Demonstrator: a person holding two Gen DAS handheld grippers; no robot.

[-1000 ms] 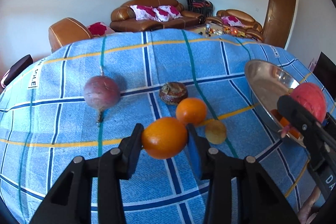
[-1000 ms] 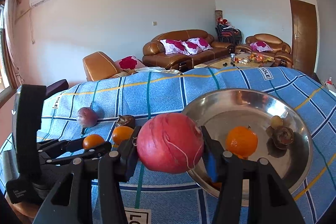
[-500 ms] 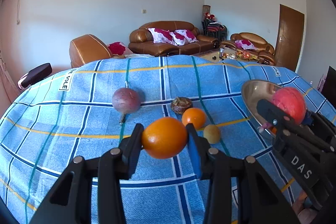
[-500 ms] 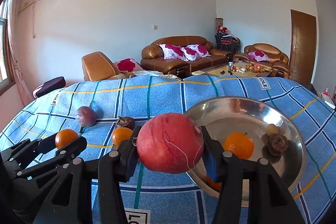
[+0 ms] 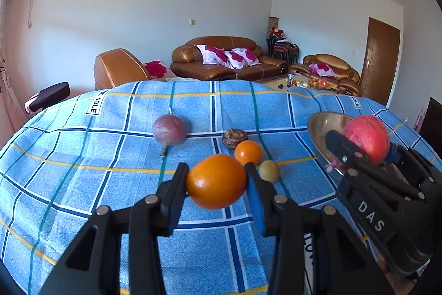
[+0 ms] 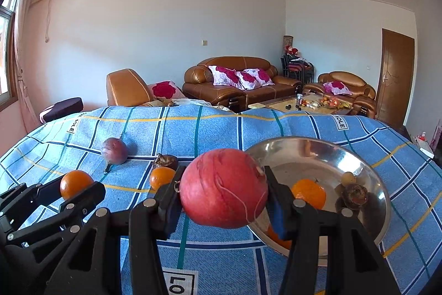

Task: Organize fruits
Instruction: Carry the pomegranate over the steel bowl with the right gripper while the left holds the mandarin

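Task partway: metal bowl (image 6: 378, 184) near table's right edge already holding an orange, a small yellow fruit and a brown one. Left gripper (image 5: 216, 181) clamping orange (image 5: 216, 181), right gripper (image 6: 224, 192) clamping pomegranate (image 6: 223, 188) beside bowl rim. Left on blue tablecloth (image 5: 83, 156): passion fruit (image 5: 169, 129), tangerine (image 5: 248, 152), two small fruits.

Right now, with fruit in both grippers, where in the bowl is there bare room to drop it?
The metal bowl is bare across its far and left floor. Its near right is crowded: an orange, a brown fruit and a small pale one. On the blue cloth, the left side beyond the purple fruit is free.
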